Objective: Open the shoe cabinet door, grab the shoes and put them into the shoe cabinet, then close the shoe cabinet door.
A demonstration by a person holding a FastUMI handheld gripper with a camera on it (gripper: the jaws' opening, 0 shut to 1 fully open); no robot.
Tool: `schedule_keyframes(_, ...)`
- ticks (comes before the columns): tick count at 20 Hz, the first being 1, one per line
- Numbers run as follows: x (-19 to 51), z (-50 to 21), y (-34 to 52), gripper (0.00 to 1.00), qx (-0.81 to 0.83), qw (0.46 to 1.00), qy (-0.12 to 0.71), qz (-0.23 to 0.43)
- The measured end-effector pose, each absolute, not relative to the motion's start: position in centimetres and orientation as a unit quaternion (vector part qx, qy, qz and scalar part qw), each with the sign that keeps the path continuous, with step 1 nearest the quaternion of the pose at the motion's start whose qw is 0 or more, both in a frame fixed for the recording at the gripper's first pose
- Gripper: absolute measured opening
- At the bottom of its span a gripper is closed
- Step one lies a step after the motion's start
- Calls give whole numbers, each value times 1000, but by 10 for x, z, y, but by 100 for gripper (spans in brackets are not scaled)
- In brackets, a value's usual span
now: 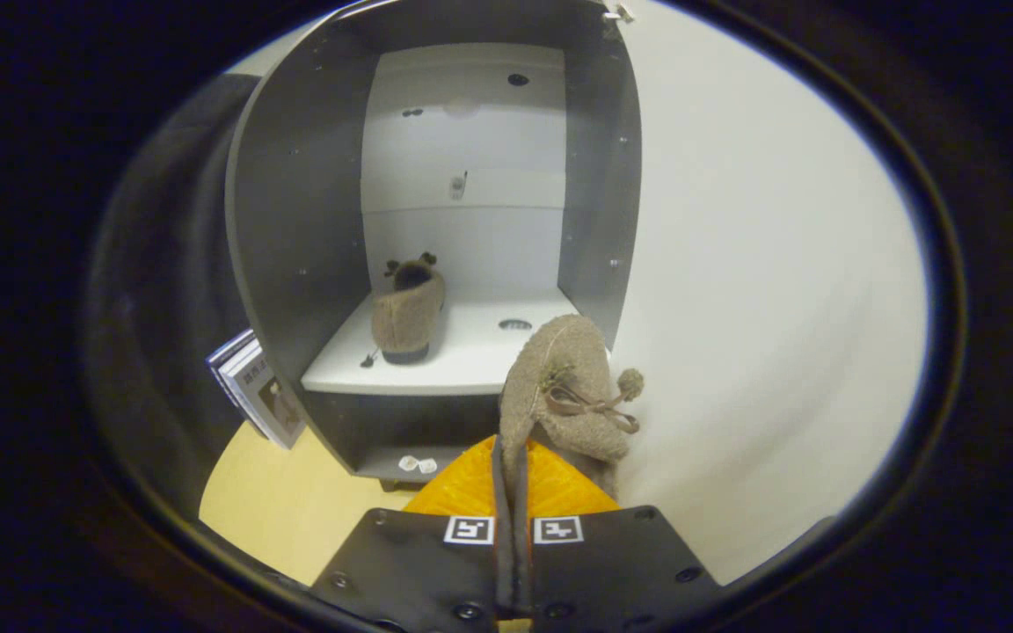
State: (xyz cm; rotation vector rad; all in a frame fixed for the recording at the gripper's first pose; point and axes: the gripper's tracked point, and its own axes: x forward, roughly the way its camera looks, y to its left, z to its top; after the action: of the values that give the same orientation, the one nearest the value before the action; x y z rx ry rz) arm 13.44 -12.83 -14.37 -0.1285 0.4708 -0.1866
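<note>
Holding: orange claw clamped on fuzzy tan slipper
Cabinet: open grey-walled shoe cabinet, just beyond claw
Shelf: matching second slipper inside

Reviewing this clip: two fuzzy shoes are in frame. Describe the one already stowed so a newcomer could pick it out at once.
Start at the open grey shoe cabinet and find its white shelf. The stowed slipper stands on the left of that shelf, opening upward, with two small pompoms at its far rim. Unlike the other tan slipper, which the gripper is shut on just ahead of the shelf's edge, nothing holds it.
</note>
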Motion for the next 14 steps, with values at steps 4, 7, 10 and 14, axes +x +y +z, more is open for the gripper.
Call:
schedule_keyframes(4, 172, -110, -123, 2, -67, 973, 202, -93)
schedule_keyframes(7, 206, -89, -116, 2, -68, 977, 182, -93)
schedule_keyframes(10, 245, -68, -114, 2, -76, 979, 161, -98)
schedule_keyframes(14, 291, -58, -117, 2, -78, 979, 152, -109)
